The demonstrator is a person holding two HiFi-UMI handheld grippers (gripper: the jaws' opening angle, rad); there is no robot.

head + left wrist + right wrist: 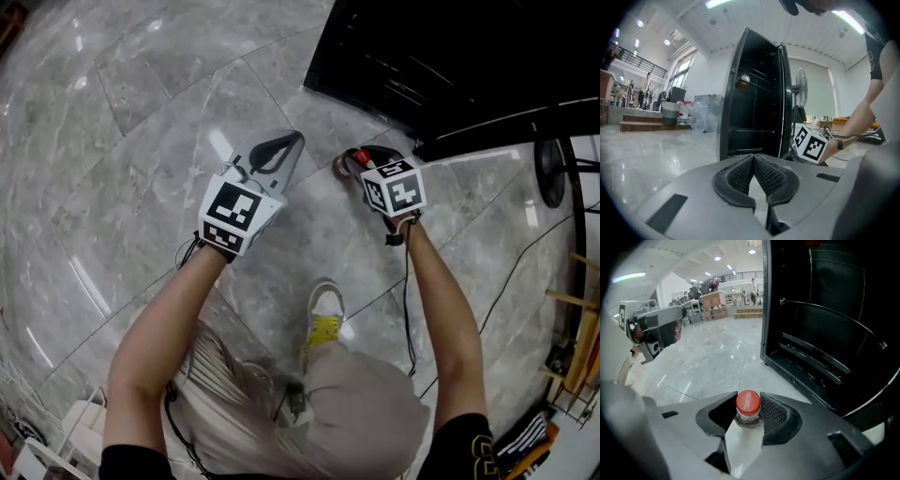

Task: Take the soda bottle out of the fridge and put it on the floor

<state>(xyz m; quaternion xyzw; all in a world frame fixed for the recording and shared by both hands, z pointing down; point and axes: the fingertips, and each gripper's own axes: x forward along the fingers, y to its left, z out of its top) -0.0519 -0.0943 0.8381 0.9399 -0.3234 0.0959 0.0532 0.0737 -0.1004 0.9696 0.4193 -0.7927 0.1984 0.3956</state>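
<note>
Right gripper view reveals right tongs (747, 398) clamped on the soda bottle (748, 405) (left tongs (753, 158) closed, empty).

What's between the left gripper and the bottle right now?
Only bare floor; the head view shows nothing between the left gripper and the bottle.

The floor (141, 141) is laid in large grey marble tiles, polished enough to throw back streaks of the lamps. Overhead, a white panelled ceiling (754, 23) carries long strip lights (717, 3). It is a big, open hall, with tall windows (679, 70) on the far side and a railed balcony (640, 60) above a low stepped platform (642, 125). A grey bin (670, 112) sits by the platform. A standing fan (800, 89) stands before a pale green wall (818, 89). A thin black cable (502, 281) trails across the tiles.
</note>
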